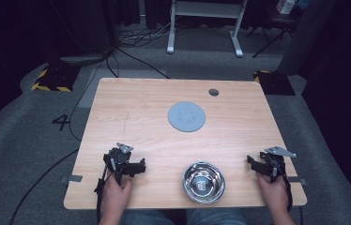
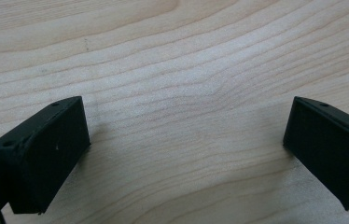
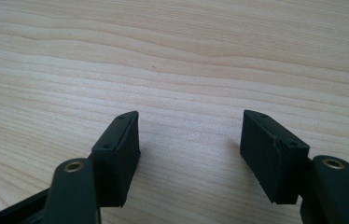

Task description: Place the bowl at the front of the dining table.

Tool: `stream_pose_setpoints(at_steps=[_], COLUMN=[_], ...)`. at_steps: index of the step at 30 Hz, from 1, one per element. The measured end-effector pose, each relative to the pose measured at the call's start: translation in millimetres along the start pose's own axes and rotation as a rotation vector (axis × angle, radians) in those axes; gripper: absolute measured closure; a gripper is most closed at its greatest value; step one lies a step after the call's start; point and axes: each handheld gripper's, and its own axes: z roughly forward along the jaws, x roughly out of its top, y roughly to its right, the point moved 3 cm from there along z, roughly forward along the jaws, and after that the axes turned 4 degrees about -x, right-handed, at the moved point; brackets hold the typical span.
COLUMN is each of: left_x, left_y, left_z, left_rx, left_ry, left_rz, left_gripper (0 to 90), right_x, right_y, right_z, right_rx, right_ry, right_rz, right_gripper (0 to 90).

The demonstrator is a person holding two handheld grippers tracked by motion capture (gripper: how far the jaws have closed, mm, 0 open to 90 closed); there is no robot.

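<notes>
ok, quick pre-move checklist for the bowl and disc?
1. Left gripper open, nothing between jaws: ok.
2. Right gripper open, nothing between jaws: ok.
3. Bowl upright near the table's front edge, between the grippers: ok.
4. Bowl contents: cannot tell, reflections.
5. Disc flat at table centre, nothing on it: ok.
6. Bare wood between each gripper and the bowl: ok.

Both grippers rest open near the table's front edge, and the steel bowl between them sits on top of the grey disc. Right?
Not quite. The steel bowl stands on the bare table, apart from the grey disc, which lies farther back. The high view shows it. The left gripper and right gripper are open.
</notes>
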Motion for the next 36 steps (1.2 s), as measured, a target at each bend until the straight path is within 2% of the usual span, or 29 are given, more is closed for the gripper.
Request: stream_pose_setpoints(at_steps=[17, 30, 34, 36], left_x=[0.0, 0.1, -0.1, -0.1], left_y=[0.1, 0.1, 0.1, 0.1], left_z=[0.1, 0.1, 0.0, -0.1], left_rx=[0.000, 0.000, 0.000, 0.000], left_ry=[0.001, 0.001, 0.001, 0.001], left_rz=[-0.002, -0.002, -0.001, -0.001], left_gripper=[0.4, 0.4, 0.4, 0.4], right_x=[0.0, 0.1, 2.8, 5.1], right_y=[1.0, 0.0, -0.7, -0.6], right_z=[0.0, -0.1, -1.7, -5.0], right_rx=[0.009, -0.001, 0.004, 0.019], right_ry=[-0.002, -0.002, -0.027, -0.011], right_rz=[0.005, 0.012, 0.010, 0.022], right_gripper=[36.8, 36.8, 41.8, 41.8])
